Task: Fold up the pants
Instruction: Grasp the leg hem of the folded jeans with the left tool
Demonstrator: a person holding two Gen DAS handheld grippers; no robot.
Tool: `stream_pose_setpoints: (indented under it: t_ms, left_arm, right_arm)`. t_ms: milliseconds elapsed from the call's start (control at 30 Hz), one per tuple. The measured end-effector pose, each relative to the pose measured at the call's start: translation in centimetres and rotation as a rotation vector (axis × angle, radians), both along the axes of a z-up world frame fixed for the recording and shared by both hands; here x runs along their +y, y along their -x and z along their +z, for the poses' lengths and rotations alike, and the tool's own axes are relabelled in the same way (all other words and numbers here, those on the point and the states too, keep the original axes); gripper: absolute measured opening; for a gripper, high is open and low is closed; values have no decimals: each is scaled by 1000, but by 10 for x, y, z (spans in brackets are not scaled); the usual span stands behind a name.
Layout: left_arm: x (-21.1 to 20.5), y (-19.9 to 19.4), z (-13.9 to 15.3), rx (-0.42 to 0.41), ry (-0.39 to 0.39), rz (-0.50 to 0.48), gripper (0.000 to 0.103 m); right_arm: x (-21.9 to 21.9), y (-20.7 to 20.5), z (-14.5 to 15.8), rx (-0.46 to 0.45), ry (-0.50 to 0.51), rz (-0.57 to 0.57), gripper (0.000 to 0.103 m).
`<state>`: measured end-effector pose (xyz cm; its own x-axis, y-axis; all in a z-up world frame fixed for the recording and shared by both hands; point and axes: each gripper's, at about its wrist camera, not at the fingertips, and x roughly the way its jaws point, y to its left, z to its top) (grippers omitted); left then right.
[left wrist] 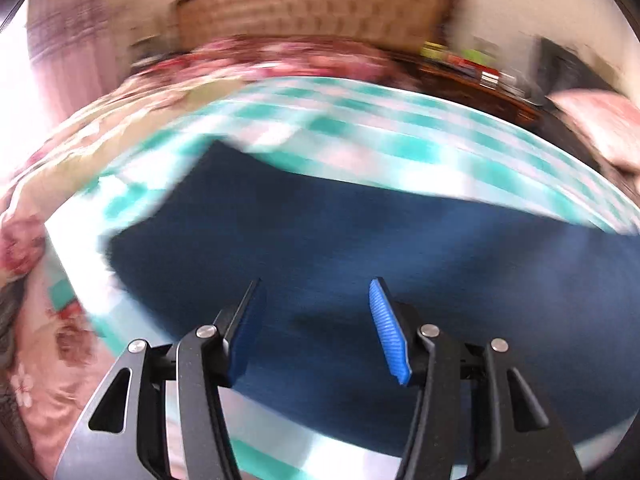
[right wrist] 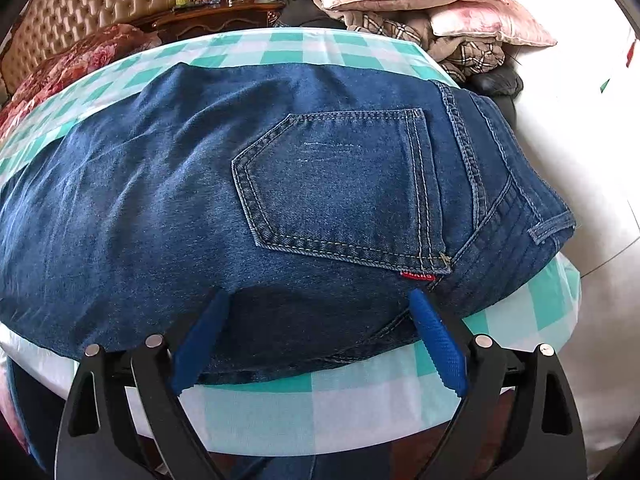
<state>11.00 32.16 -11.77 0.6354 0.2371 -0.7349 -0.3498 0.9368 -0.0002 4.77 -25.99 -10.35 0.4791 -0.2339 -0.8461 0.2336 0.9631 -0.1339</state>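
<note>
The left gripper (left wrist: 316, 292) and right gripper (right wrist: 318, 300) hover with jaws spread, gripping nothing. Just beyond them, the dark blue denim pants (right wrist: 248, 184) lie flat on the teal-and-white checkered tablecloth (right wrist: 280, 412), back pocket (right wrist: 340, 184) upward

Much of the scene was smeared, cropped or covered

The left wrist view was motion-blurred throughout: the jeans (left wrist: 360, 240) showed as a flat dark blue patch with no seams readable, the checked tablecloth (left wrist: 360, 120) was streaked, and the small items on the wooden nightstand (left wrist: 472, 66) were only coloured smears. In the right wrist view the jeans (right wrist: 160, 184) ran out past the left edge, so the legs were not seen, and they hid most of the tablecloth (right wrist: 256, 412). The lettering on the red pocket tag (right wrist: 418, 276) was too small to read. Both grippers' bodies were cut off by the bottom edges.
</note>
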Motion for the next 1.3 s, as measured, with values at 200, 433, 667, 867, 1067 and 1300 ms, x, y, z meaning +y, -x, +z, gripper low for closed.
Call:
stream_pose_setpoints:
  t_ms: [200,433,667,867,1067,1300]
  left_arm:
    - [84,26,25,-88,-15,142,39]
    - [92,44,11,-72,16,128,40]
    - [139,91,29,-150,141,226,43]
    - [125,106,28,-200,323,79,37]
    - [104,75,6,-127,327,67,37]
    - [114,61,-3,-116,288,65,36]
  right_arm:
    - [78,-33,54,-106,46,204,71]
    - [303,-115,63,-114,-127,745,56]
    - [438,-173,28,-76,-79,911,41]
    - [439,-200,-2,-78,-14,802,38]
    - [427,-197,15,-118,-19,707,51]
    - [386,-157,29,-137,-20,632,64]
